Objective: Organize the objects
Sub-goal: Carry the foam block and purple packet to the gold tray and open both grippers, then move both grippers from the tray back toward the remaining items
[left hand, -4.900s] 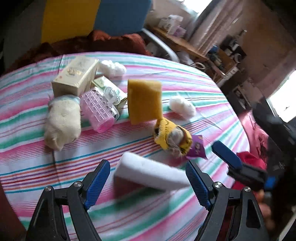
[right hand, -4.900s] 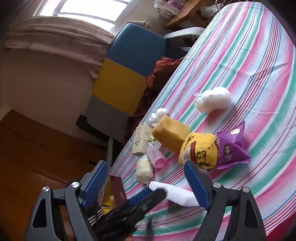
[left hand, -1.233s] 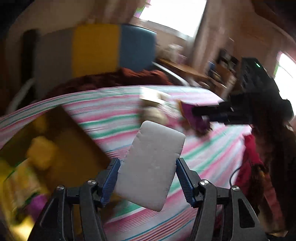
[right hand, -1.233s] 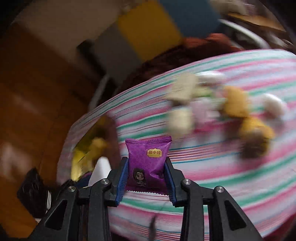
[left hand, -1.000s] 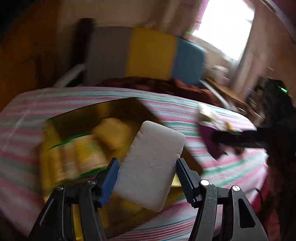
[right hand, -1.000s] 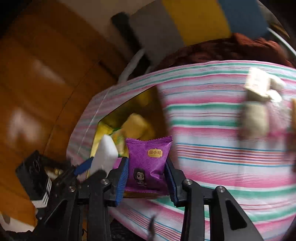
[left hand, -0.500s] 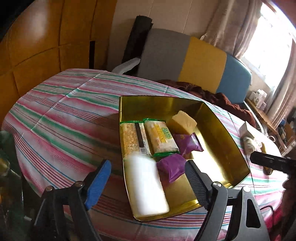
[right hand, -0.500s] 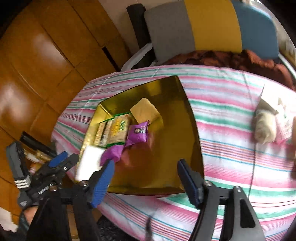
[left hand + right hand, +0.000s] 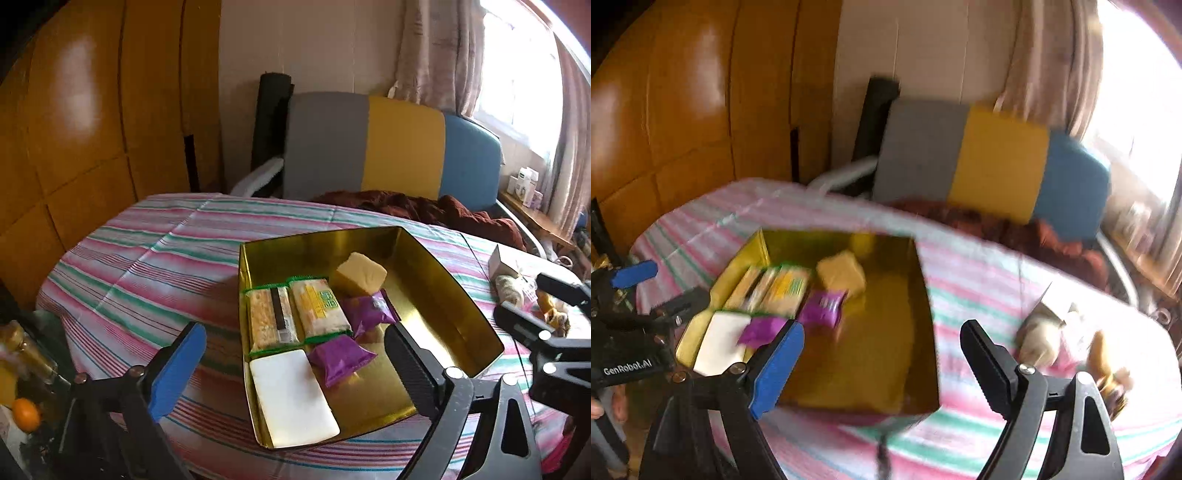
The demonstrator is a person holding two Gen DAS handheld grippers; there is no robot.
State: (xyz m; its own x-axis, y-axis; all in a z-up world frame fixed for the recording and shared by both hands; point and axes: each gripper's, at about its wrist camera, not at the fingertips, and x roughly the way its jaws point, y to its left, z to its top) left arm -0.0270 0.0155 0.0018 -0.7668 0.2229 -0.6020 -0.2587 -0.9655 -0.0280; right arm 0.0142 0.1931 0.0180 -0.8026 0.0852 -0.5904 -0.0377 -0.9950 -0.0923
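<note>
A gold tin sits on the striped tablecloth. Inside lie a white sponge, two purple snack packets, two cracker packs and a yellow sponge. My left gripper hovers over the tin's near end, its jaws opening, nothing between them. My right gripper, seen in a blurred view, hangs over the tin's near right side, jaws opening and empty. The right gripper's black body shows at the right of the left wrist view; the left gripper shows at the left of the right wrist view.
Loose things remain on the cloth to the right of the tin: a cream box, a pale sock roll and a yellow item. A grey, yellow and blue chair with a brown cloth stands behind the table. Wooden panels fill the left.
Both grippers swung over to the gold tin and opened. The white sponge left my left gripper and the purple packet left my right; both now lie in the tin.
</note>
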